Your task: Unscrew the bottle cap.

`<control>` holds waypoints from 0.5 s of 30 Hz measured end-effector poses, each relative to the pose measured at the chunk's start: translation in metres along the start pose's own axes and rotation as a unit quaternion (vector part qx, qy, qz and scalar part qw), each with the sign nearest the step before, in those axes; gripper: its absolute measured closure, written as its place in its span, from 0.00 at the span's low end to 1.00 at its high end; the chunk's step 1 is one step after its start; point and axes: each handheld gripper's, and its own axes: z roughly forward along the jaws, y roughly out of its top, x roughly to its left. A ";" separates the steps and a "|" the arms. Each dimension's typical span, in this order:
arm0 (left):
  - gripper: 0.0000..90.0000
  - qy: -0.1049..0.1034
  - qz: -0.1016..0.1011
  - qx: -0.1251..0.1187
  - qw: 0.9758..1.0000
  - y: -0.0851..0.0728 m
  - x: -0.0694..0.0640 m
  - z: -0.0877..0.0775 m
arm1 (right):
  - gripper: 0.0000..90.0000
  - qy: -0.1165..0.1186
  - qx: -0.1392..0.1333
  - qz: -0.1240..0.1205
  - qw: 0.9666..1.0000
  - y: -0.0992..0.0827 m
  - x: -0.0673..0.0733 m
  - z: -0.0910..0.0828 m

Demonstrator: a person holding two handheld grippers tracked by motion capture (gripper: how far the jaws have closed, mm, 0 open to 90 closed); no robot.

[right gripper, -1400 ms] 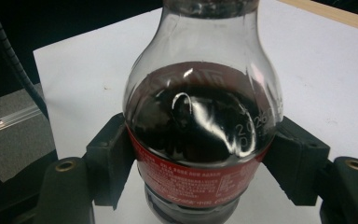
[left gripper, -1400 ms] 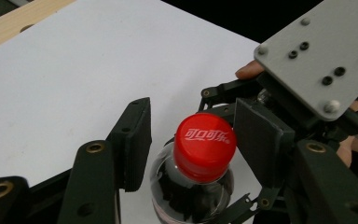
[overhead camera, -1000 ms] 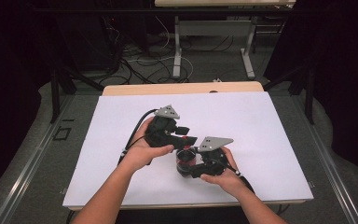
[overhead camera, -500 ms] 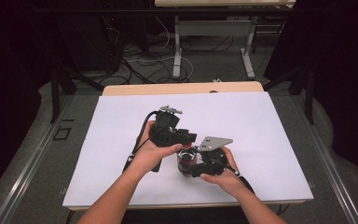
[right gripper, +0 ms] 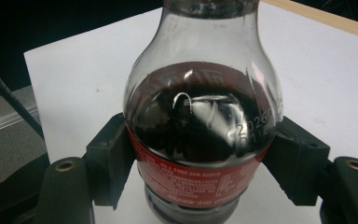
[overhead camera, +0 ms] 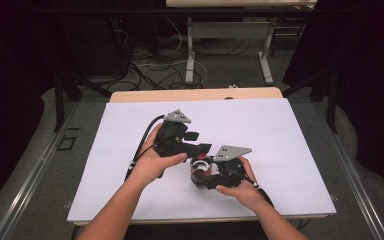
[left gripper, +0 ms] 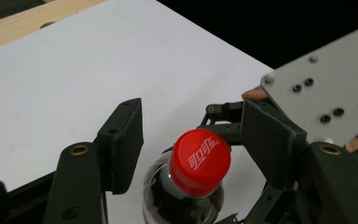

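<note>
Hidden parts: in the high view the bottle (overhead camera: 198, 175) sat largely behind the two grippers and hands, so little more than a dark and red patch of it could be made out; the right gripper view cut off its neck at the top edge, and the left gripper view cut off everything below its shoulder.
Hard to read: small white print on the red label (right gripper: 191, 179) and embossed digits on the glass-clear wall were too fine to read in full.
Bottle axis: the bottle stood upright on the white table sheet (overhead camera: 280, 140), its long axis vertical, with the red cap (left gripper: 199, 161) pointing up.
Contents: dark liquid filled the body up to the rounded shoulder; the neck above it was clear.
Bottle place: near the front middle of the sheet, between the person's hands.
Right gripper (right gripper: 200, 163): its two black jaws pressed against the labelled body from either side, holding the bottle low down.
Left gripper (left gripper: 191, 140): it sat above the bottle top, with the cap between its jaws; the jaws had just been opening, and a gap showed between each pad and the cap.
Left hand (overhead camera: 152, 162): wrapped around the left gripper's body, up and left of the bottle.
Right hand (overhead camera: 240, 187): holding the right gripper just right of the bottle.
</note>
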 end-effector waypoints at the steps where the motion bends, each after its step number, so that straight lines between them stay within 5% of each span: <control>1: 0.44 -0.002 0.008 0.001 1.000 -0.001 0.001 0.000 | 0.33 0.003 0.007 0.000 1.000 0.001 0.000 -0.001; 4: 0.46 -0.017 0.018 0.003 1.000 -0.004 0.005 0.000 | 0.33 -0.001 0.001 0.000 1.000 0.000 0.001 0.000; 15: 0.52 -0.033 -0.002 0.002 0.999 -0.006 0.008 0.007 | 0.33 0.004 0.001 -0.008 1.000 0.000 0.002 0.001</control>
